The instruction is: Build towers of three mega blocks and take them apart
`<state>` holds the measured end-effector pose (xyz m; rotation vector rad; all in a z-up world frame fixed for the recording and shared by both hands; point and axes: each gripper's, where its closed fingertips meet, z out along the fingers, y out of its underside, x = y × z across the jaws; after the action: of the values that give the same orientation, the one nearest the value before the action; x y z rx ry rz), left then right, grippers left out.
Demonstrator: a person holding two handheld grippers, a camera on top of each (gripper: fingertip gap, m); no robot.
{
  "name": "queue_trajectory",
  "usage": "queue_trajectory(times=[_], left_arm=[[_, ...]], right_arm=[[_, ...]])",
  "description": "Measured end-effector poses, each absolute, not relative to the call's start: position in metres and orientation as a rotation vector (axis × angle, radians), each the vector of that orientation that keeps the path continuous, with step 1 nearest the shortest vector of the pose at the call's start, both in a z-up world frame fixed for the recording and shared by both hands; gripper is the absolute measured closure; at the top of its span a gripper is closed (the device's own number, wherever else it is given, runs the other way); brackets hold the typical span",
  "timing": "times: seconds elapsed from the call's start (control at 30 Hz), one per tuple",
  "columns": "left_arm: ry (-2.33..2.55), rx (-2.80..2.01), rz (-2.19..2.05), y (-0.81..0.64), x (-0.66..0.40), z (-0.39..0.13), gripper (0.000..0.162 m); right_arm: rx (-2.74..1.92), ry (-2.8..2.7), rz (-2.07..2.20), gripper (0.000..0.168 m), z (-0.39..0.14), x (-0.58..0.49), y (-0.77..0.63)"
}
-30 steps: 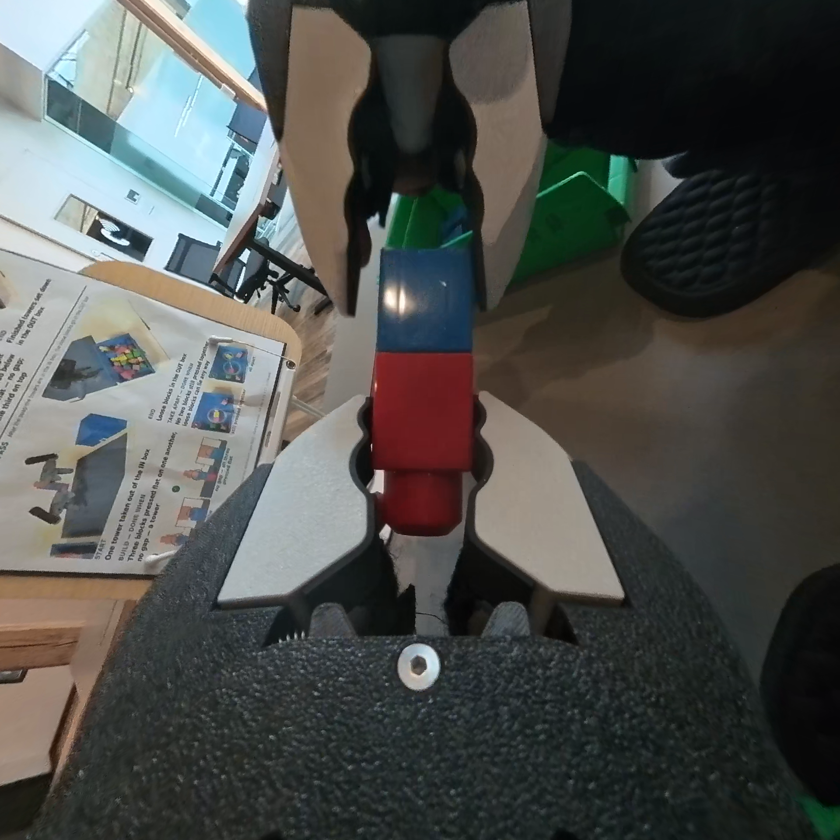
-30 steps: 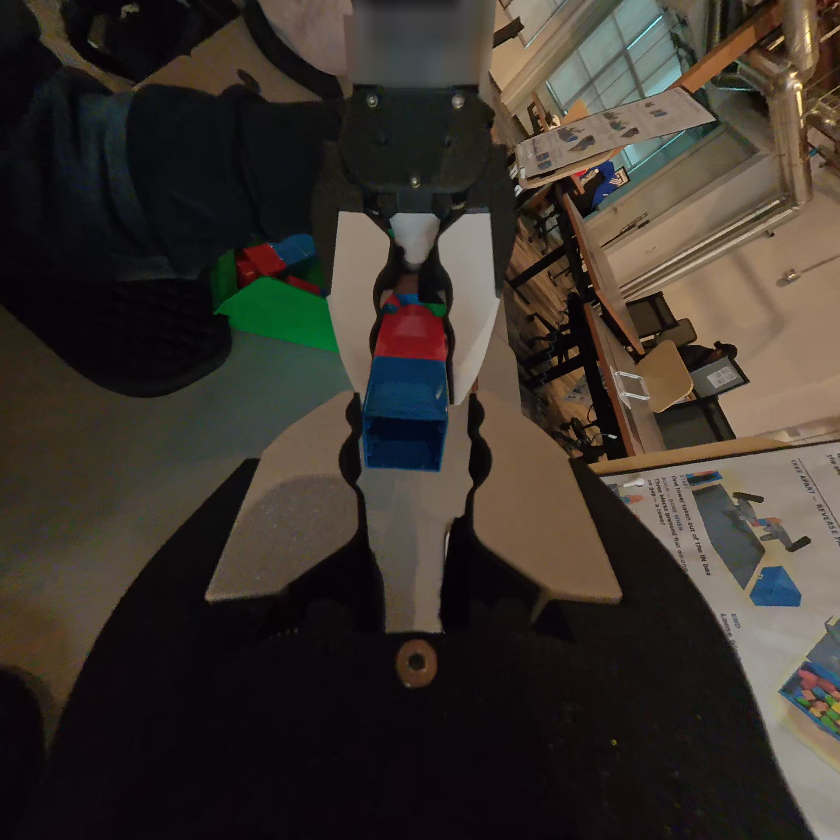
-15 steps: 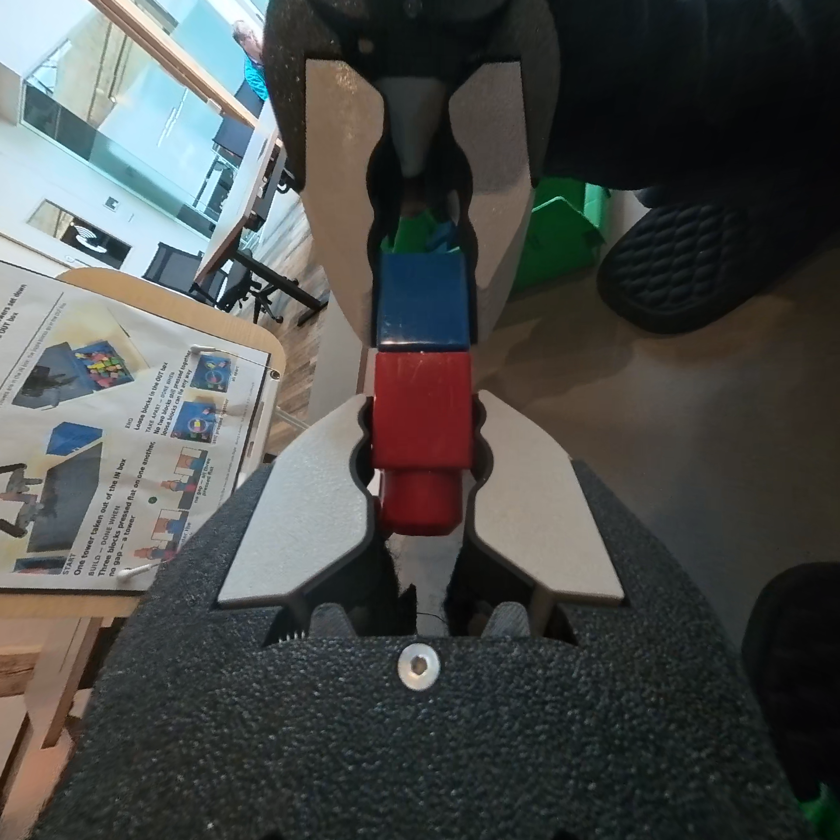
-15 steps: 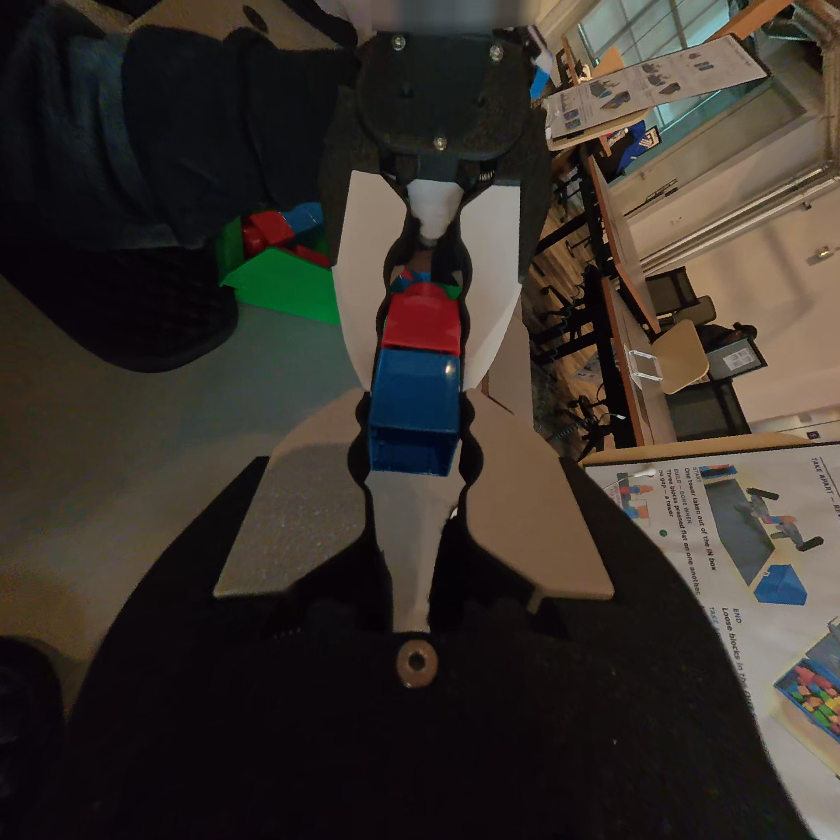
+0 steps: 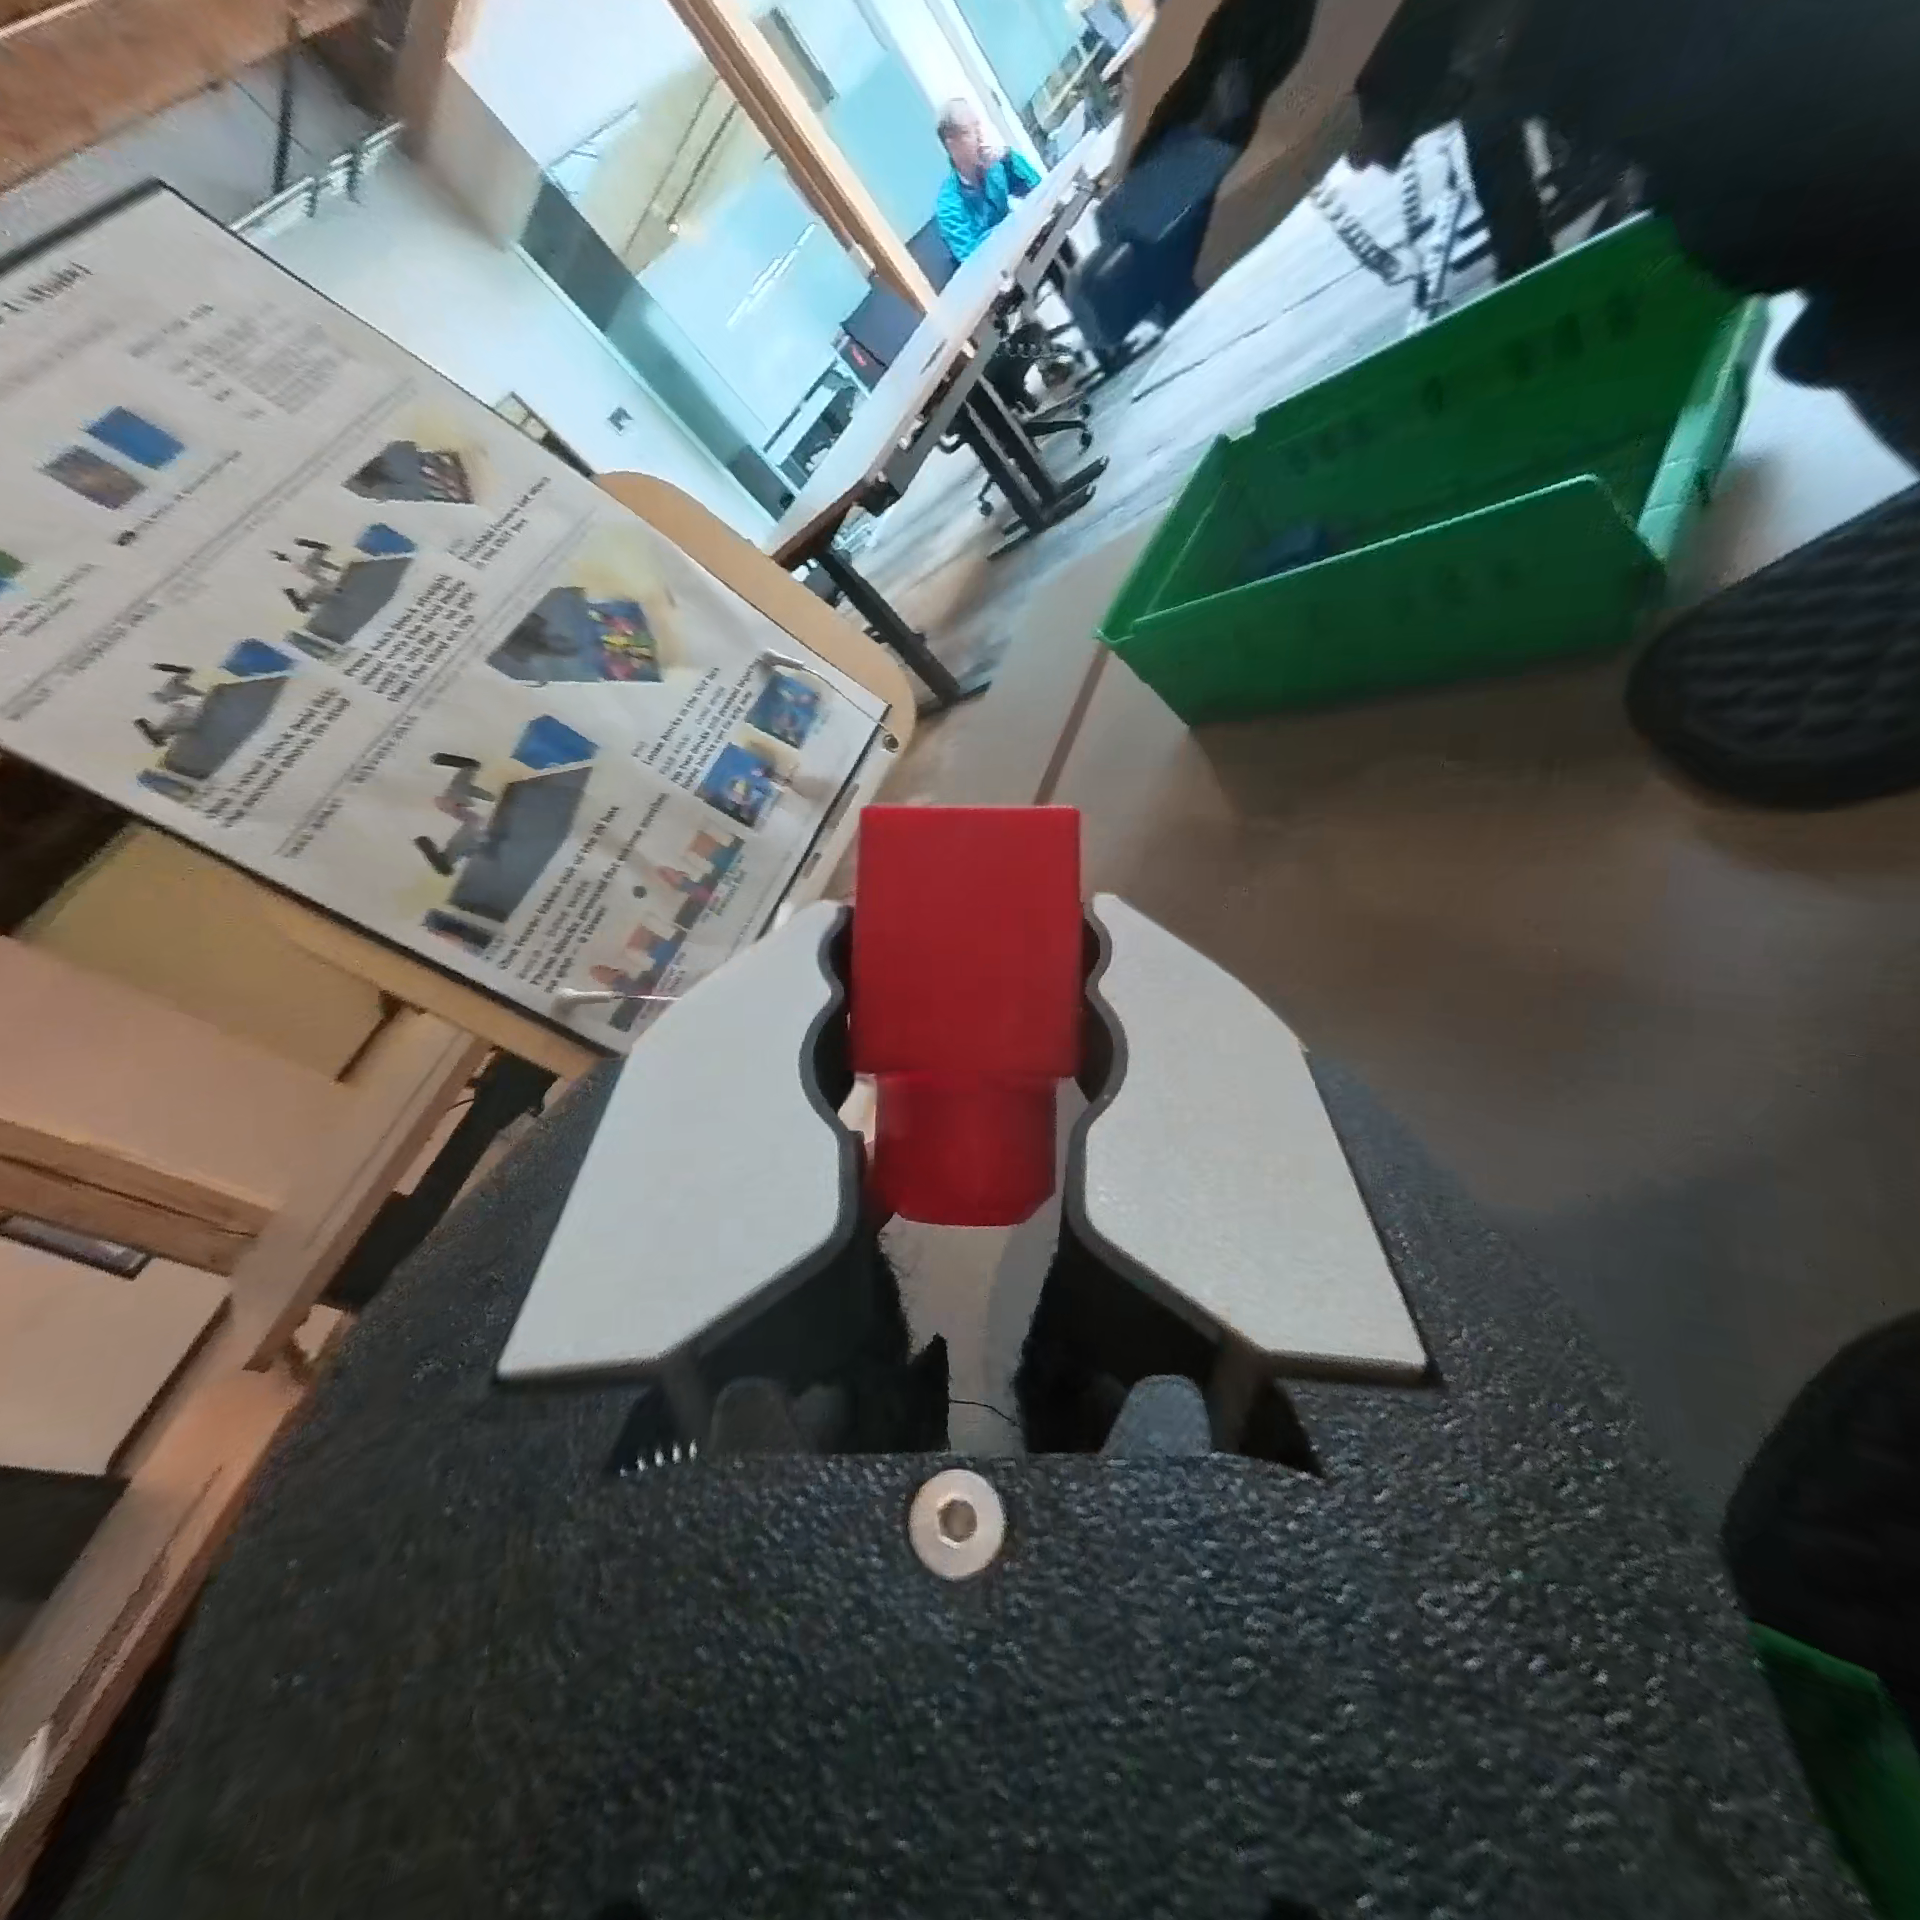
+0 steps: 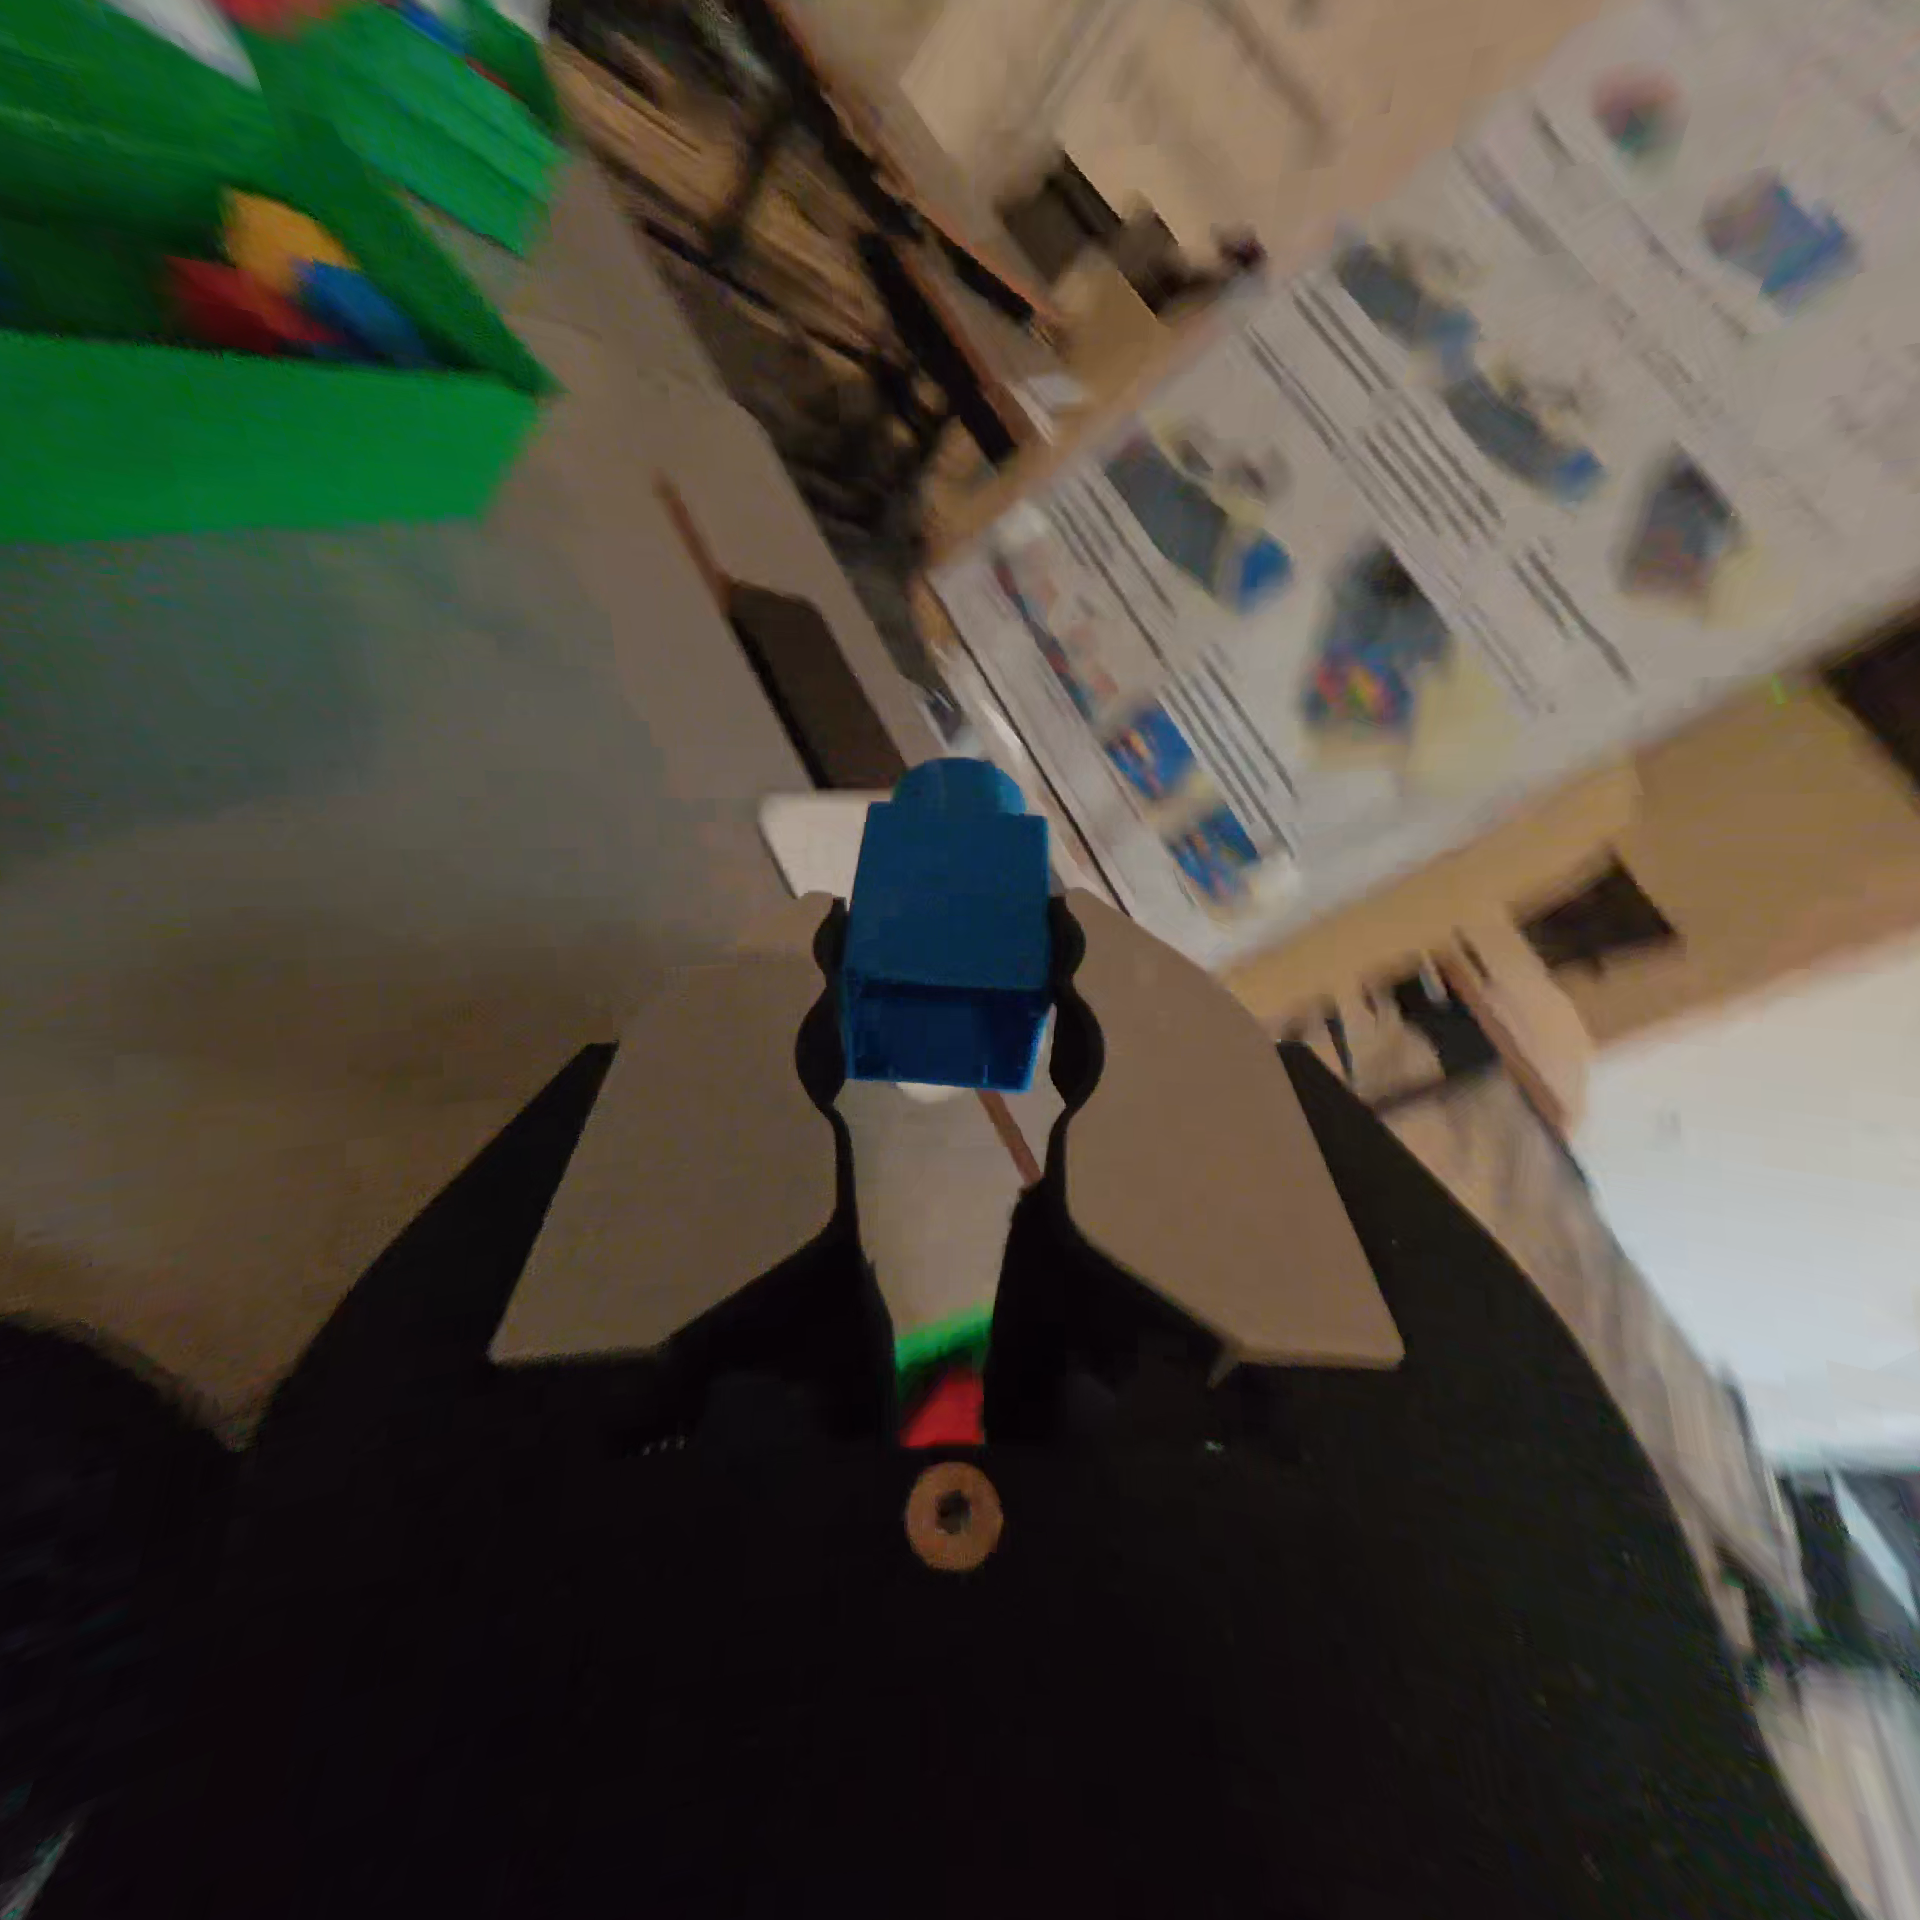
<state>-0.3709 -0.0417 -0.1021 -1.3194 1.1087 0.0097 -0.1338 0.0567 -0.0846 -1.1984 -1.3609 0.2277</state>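
My left gripper (image 5: 966, 945) is shut on a red mega block (image 5: 966, 935), its stud pointing back toward the camera. My right gripper (image 6: 948, 935) is shut on a blue mega block (image 6: 945, 935), its stud pointing away and its hollow underside toward the camera. The two blocks are apart, and neither gripper shows in the other's view. Both are held above a brown table (image 5: 1455, 1039). The right wrist view is blurred by motion.
A green bin (image 5: 1455, 582) stands at the far right in the left wrist view. Another green bin (image 6: 208, 436) holding loose red, blue and yellow blocks shows upper left in the right wrist view. An instruction poster (image 5: 364, 665) stands at the table's side. A person sits far off. The gap from one gripper's tips to the other's is roughly 25 cm.
The red and blue blocks were joined between the two facing grippers. Now they are pulled apart, each gripper keeps its own block, and both grippers have swung away from each other.
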Motion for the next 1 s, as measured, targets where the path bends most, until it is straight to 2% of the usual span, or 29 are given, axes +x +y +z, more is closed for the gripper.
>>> queue_trajectory(times=[0.1, 0.23, 0.5, 0.7, 1.0], left_arm=[[1.099, -1.323, 0.05, -0.043, -0.376, -0.101, 0.122], [1.109, -1.319, 0.078, -0.039, -0.375, -0.103, 0.122], [1.143, -1.345, 0.129, -0.032, -0.371, -0.111, 0.122], [1.156, -1.368, 0.152, -0.029, -0.372, -0.115, 0.122], [1.162, -1.386, 0.176, -0.026, -0.373, -0.119, 0.122]], right_arm=[[-1.544, -1.129, 0.13, 0.132, -0.108, -0.064, 0.097], [-2.002, -0.868, 0.09, 0.132, -0.169, 0.009, 0.127], [-2.558, -0.749, 0.142, 0.132, -0.287, 0.049, 0.141], [-2.605, -0.754, 0.164, 0.132, -0.32, 0.046, 0.159], [-2.673, -0.761, 0.195, 0.131, -0.342, 0.045, 0.16]])
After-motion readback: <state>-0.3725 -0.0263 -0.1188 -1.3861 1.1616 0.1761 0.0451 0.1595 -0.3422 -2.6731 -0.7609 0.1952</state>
